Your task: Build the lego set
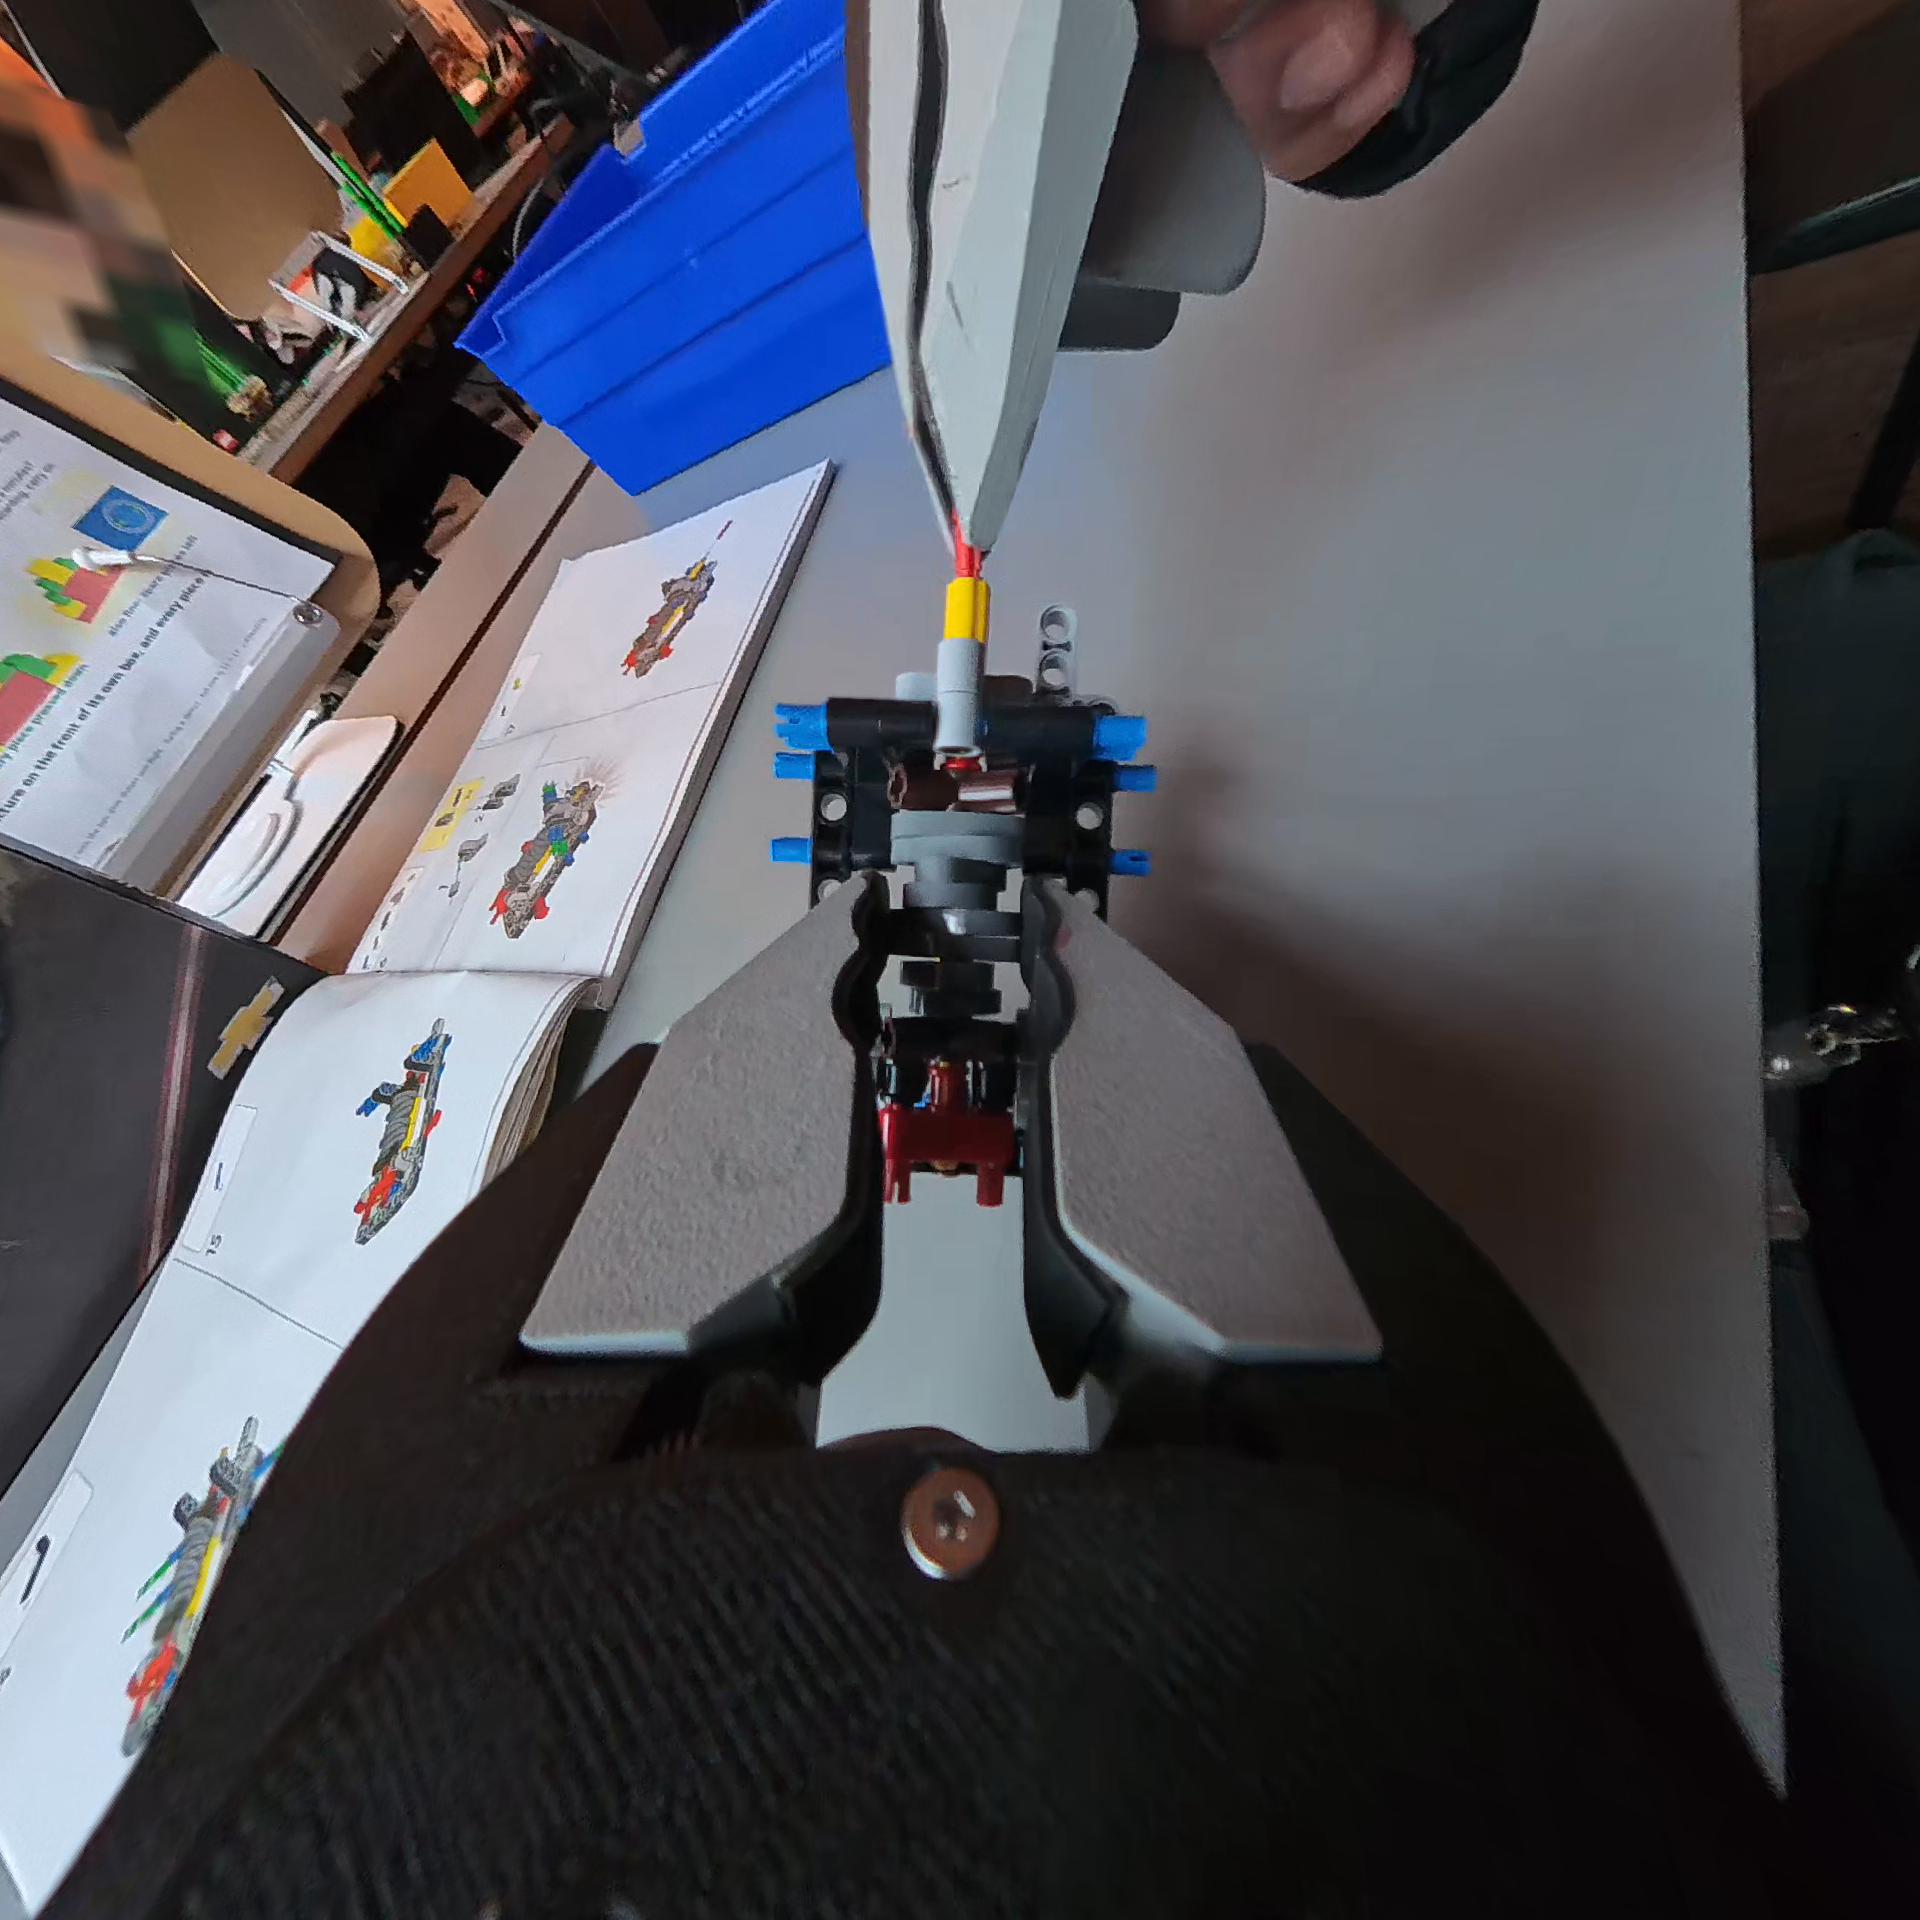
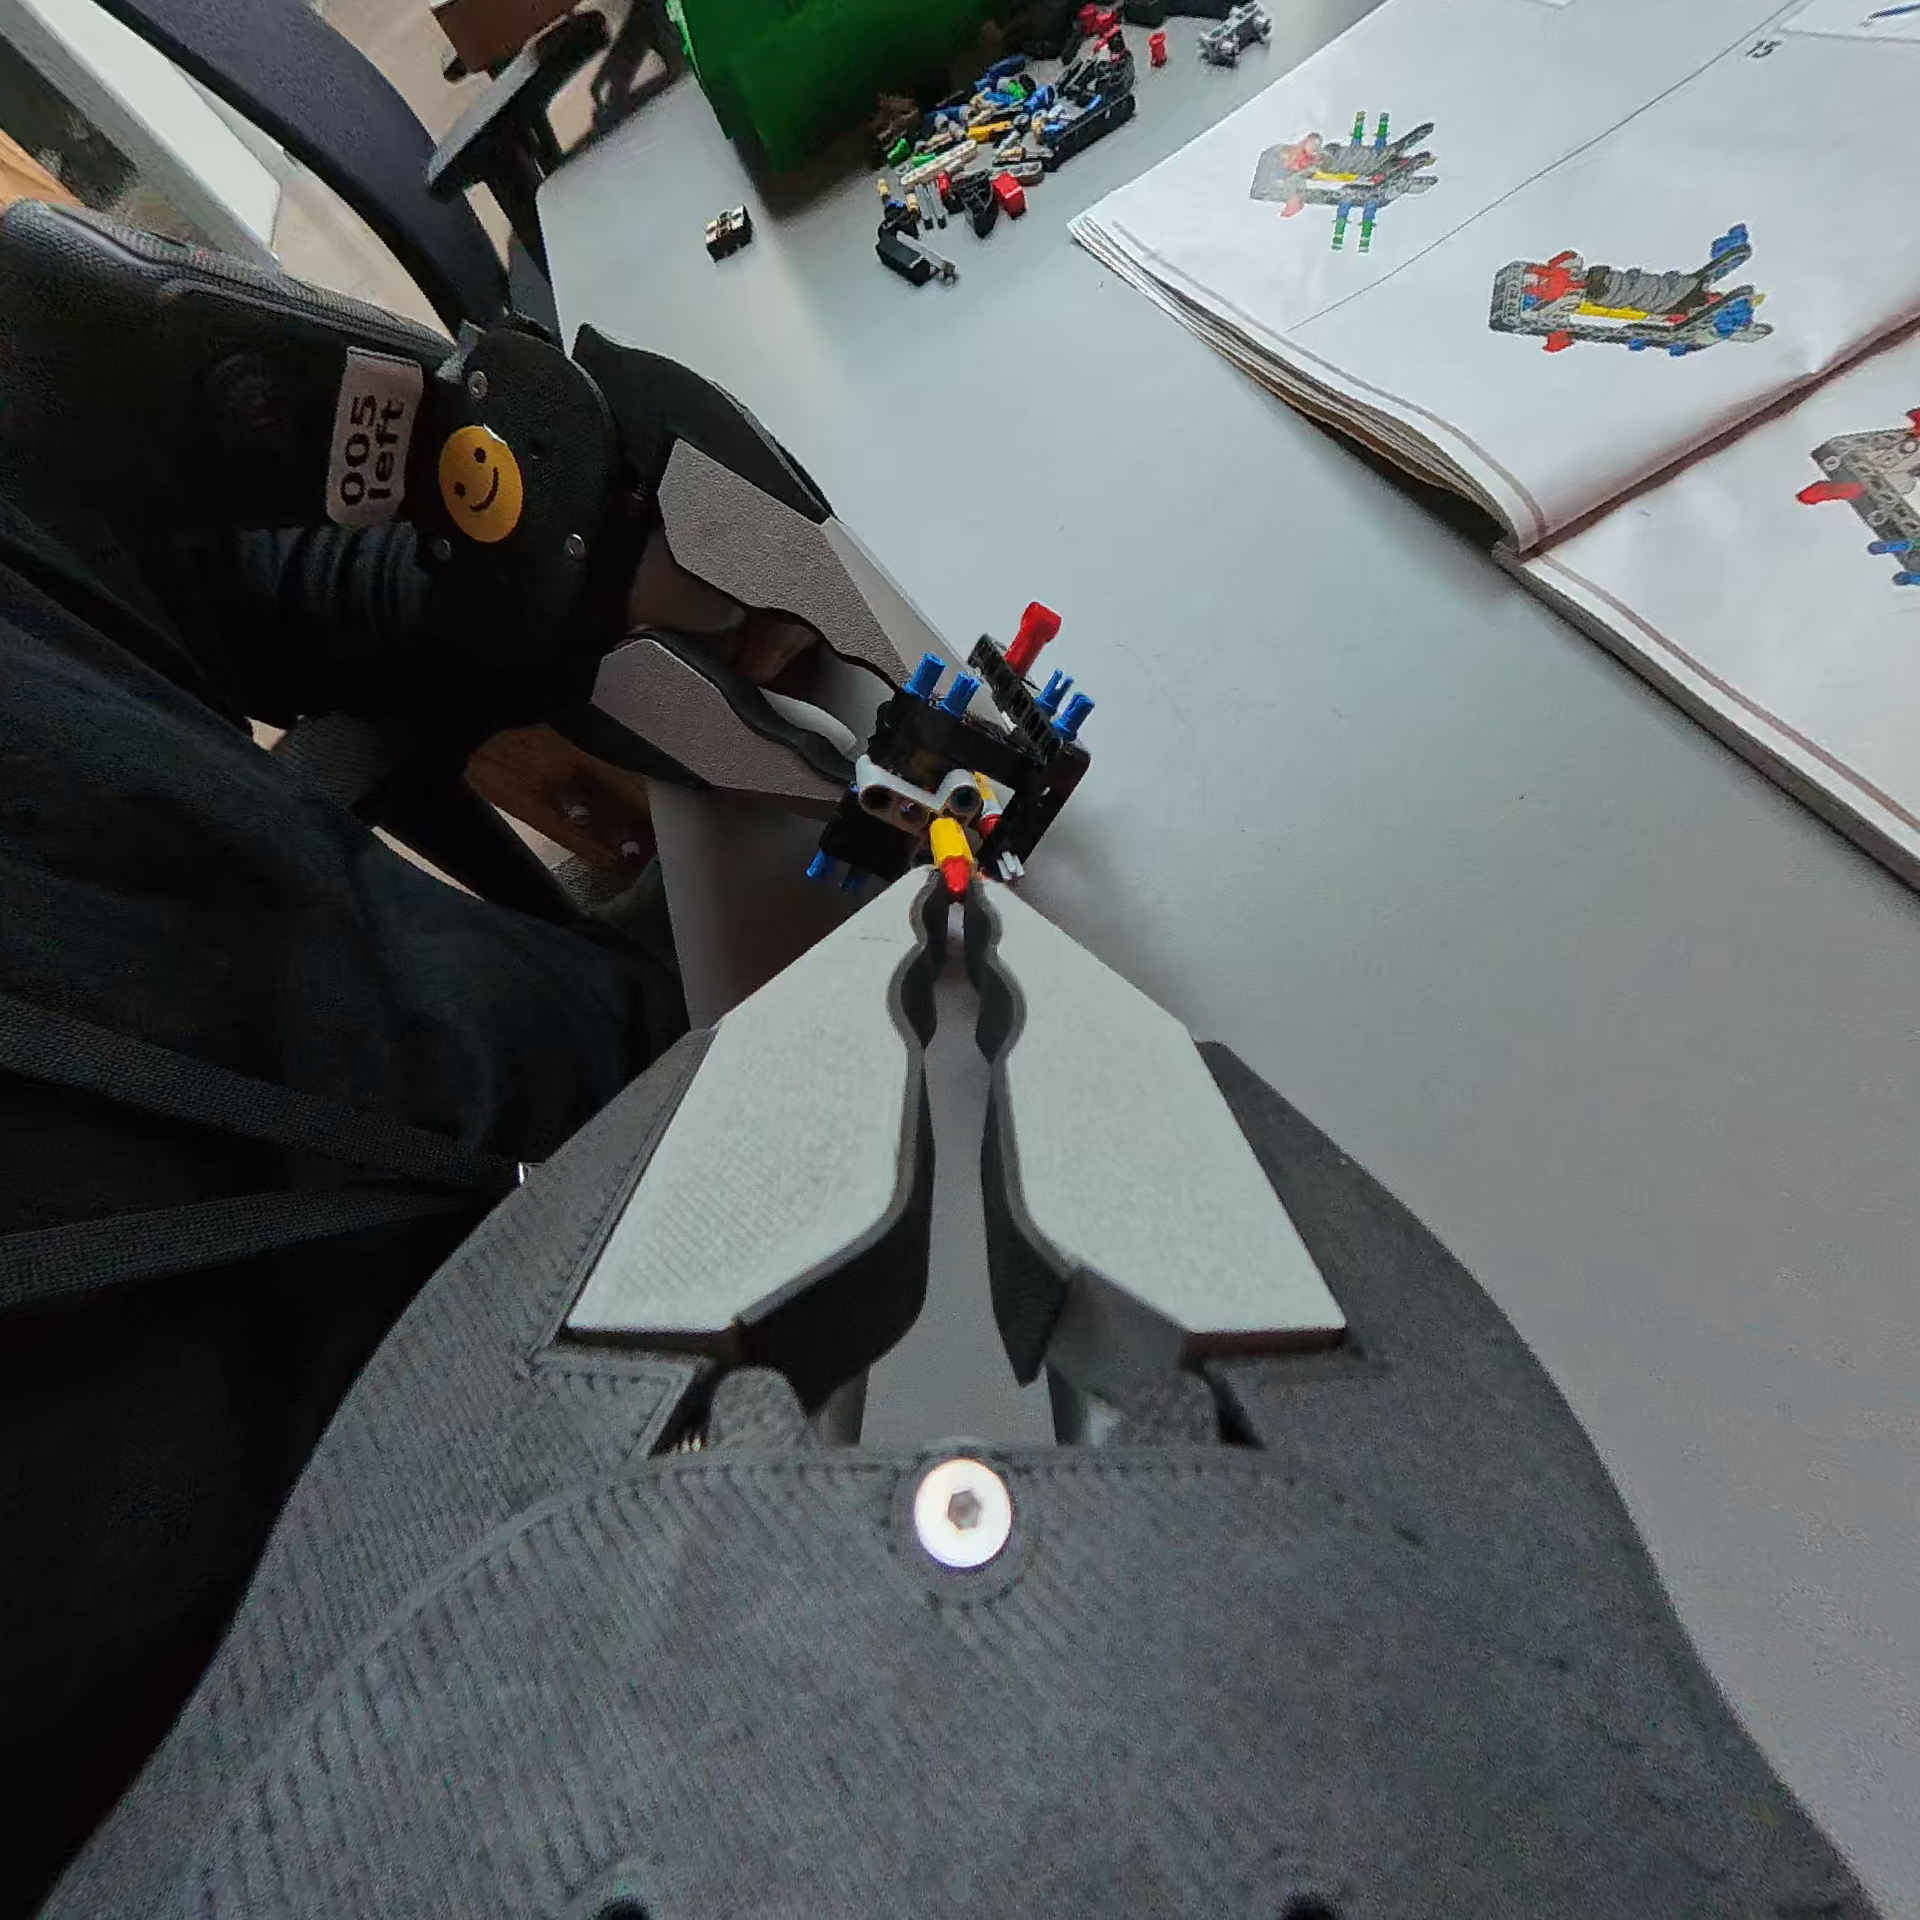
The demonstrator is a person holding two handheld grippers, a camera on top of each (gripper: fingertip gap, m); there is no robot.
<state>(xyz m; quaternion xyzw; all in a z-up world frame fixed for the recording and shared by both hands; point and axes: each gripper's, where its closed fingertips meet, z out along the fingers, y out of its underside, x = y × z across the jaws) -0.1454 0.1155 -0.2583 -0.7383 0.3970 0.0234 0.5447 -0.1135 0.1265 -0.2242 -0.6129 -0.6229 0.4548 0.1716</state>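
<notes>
I see a printed white tag [image 2: 374, 436] on the left gripper [image 2: 862, 717], beside a yellow smiley sticker [image 2: 480, 484]. Step numbers mark the open instruction booklet [image 1: 582, 748], and a printed sheet [image 1: 145, 634] bears text.

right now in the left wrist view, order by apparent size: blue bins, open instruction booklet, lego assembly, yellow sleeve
1. open instruction booklet, though it lies nearer the camera
2. blue bins
3. lego assembly
4. yellow sleeve

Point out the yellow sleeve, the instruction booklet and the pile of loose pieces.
yellow sleeve [image 1: 966, 609], left wrist view, its middle.
instruction booklet [image 2: 1621, 416], right wrist view, open left page.
pile of loose pieces [image 2: 997, 145], right wrist view, pile centre.
</notes>
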